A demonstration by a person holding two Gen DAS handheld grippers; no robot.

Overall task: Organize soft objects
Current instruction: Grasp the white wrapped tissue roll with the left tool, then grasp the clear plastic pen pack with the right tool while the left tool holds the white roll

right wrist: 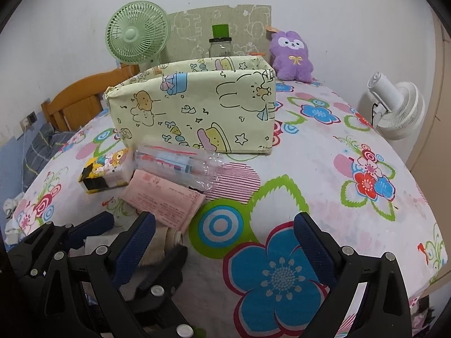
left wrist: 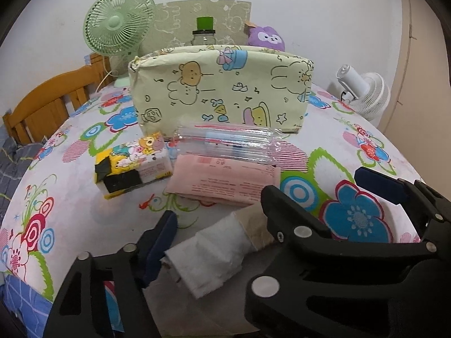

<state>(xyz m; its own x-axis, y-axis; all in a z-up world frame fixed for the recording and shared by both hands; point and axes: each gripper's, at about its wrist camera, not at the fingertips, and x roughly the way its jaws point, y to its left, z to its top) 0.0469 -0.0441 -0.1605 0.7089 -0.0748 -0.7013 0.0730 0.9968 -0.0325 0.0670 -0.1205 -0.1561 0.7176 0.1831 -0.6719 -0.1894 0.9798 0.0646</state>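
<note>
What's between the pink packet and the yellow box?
A clear plastic bag lies between the pink packet and the yellow box, overlapping the packet; both views show it.

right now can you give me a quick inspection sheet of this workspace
surface: table under a flowered cloth
job's things: cartoon-print fabric box standing open at the back; tissue pack, clear pouch lying on a pink packet, and a white wrapped wad in front of it
clutter: green fan, glass jar, purple plush toy, white fan
grippers: left tool open around the white wad; right tool open, holding nothing
cables: dark cord on the white fan
surroundings: wooden bed frame, plain white wall
</note>
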